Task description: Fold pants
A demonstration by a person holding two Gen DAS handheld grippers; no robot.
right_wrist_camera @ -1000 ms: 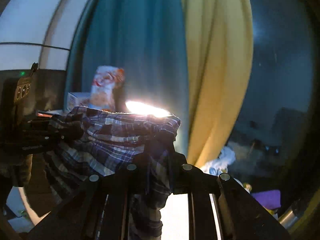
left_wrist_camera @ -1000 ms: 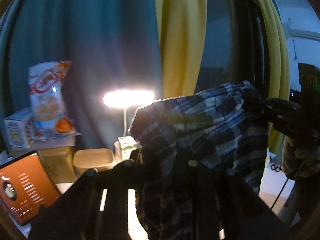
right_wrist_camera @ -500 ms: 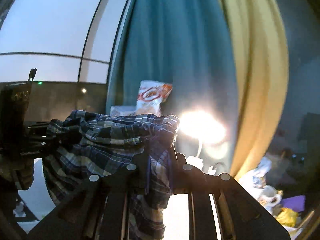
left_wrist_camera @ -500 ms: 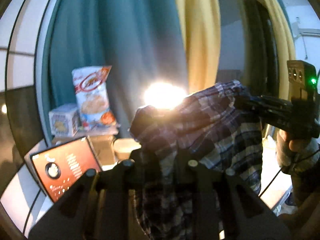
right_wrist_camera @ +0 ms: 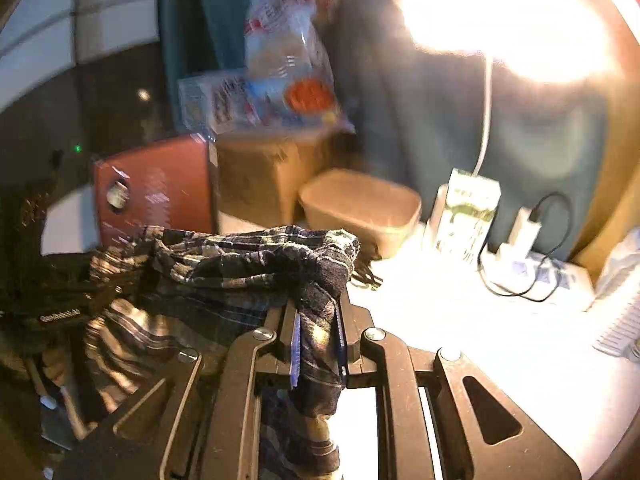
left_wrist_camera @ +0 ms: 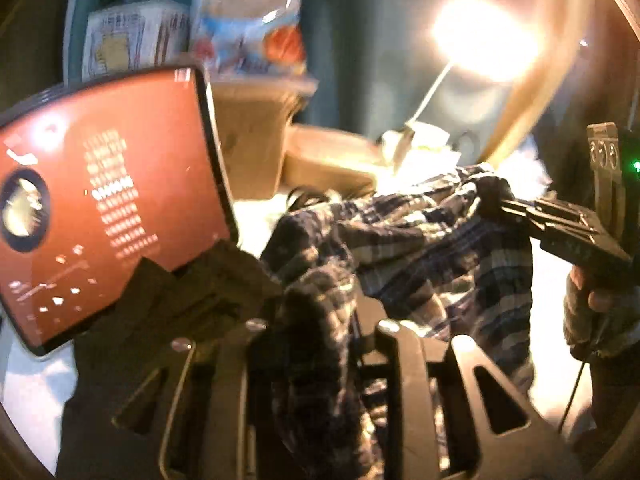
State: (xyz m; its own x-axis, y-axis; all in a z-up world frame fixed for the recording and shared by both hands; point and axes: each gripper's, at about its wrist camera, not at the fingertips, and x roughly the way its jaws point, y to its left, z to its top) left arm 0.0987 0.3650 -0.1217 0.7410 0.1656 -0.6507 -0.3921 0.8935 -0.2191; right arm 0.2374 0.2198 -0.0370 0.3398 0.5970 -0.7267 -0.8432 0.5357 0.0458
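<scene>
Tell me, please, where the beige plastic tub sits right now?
In the right wrist view the beige tub sits on the table just beyond the plaid pants, between the cardboard box to its left and the lamp base to its right.

A lamp-lit corner with a cluttered white table, as I see it.

Behind my table [right_wrist_camera: 460,320] hangs a teal curtain [right_wrist_camera: 400,120], with a yellow one [right_wrist_camera: 616,184] at the far right. A desk lamp [right_wrist_camera: 508,20] glares overhead on a thin white stem. Against the curtain sit a cardboard box [right_wrist_camera: 260,180], a snack bag [right_wrist_camera: 288,52] and a small carton [right_wrist_camera: 208,100] on top of it, a beige tub [right_wrist_camera: 360,208] beside it, and an orange-red tablet screen [left_wrist_camera: 108,192] propped at the left. A charger and black cable [right_wrist_camera: 532,240] lie to the right. Pale wall panels [right_wrist_camera: 60,32] show at the upper left.
</scene>
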